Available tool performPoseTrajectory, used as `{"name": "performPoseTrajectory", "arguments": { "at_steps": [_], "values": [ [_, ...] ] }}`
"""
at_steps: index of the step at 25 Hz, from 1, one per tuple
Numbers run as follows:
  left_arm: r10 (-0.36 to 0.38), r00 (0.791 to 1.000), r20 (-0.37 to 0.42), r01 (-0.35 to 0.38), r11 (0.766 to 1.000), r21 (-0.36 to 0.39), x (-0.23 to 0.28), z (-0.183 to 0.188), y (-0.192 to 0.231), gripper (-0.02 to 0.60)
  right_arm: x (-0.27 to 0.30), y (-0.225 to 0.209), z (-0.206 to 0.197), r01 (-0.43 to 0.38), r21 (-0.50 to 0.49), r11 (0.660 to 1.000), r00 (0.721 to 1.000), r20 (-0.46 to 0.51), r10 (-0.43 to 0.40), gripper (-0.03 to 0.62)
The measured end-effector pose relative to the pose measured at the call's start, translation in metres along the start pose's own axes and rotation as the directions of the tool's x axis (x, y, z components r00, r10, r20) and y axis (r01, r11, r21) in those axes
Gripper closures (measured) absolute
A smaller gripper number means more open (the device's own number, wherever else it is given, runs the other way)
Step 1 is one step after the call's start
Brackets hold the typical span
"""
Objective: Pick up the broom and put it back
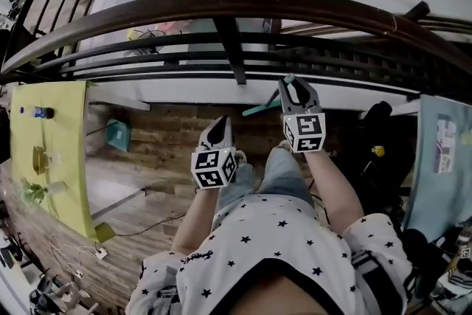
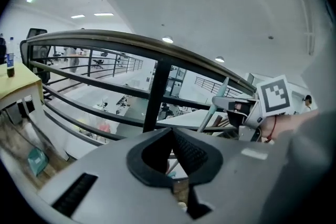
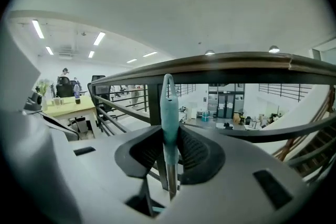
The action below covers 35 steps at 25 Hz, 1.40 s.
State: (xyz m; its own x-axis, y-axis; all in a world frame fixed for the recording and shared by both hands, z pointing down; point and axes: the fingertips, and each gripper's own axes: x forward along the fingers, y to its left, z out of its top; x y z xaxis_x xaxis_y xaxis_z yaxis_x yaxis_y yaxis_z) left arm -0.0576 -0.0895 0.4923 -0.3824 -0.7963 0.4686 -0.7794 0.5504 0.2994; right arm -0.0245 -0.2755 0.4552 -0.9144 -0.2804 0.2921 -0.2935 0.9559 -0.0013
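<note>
Left hand-held gripper [image 2: 172,136] closed, right hand-held gripper [image 3: 169,136] clamped.

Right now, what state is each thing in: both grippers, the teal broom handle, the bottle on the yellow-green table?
Right gripper: shut on the teal broom handle.
Teal broom handle: clamped between the pads just below its looped top end; broom head out of view.
Left gripper: shut, nothing between its jaws.
Dark bottle: standing upright on the yellow-green table.

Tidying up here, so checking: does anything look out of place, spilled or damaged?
Nothing stands out. The right tool grips the teal broom handle near the railing, the left tool is empty, and no spill or damage shows.
</note>
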Motion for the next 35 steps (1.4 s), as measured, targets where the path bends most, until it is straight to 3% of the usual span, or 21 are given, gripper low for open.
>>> {"name": "performPoseTrajectory", "arguments": {
  "at_steps": [9,20,27,35],
  "values": [
    [0.164,0.983,0.077,-0.157,0.984,-0.085,-0.054,0.009,0.056,0.569,0.021,0.085,0.038,-0.192,-0.039,0.981,0.98,0.034,0.194,0.51],
    [0.366,0.923,0.116,-0.339,0.919,-0.202,-0.123,0.007,0.133,0.569,0.056,0.208,0.066,-0.409,-0.11,0.906,0.909,0.029,0.415,0.51],
    [0.458,0.88,0.125,-0.417,0.872,-0.256,-0.156,0.005,0.176,0.569,0.074,0.266,0.072,-0.49,-0.138,0.86,0.868,0.013,0.497,0.511],
    [0.488,0.865,0.116,-0.443,0.852,-0.281,-0.177,0.001,0.226,0.569,0.102,0.321,0.072,-0.514,-0.146,0.845,0.854,0.0,0.52,0.51]
  ]
}}
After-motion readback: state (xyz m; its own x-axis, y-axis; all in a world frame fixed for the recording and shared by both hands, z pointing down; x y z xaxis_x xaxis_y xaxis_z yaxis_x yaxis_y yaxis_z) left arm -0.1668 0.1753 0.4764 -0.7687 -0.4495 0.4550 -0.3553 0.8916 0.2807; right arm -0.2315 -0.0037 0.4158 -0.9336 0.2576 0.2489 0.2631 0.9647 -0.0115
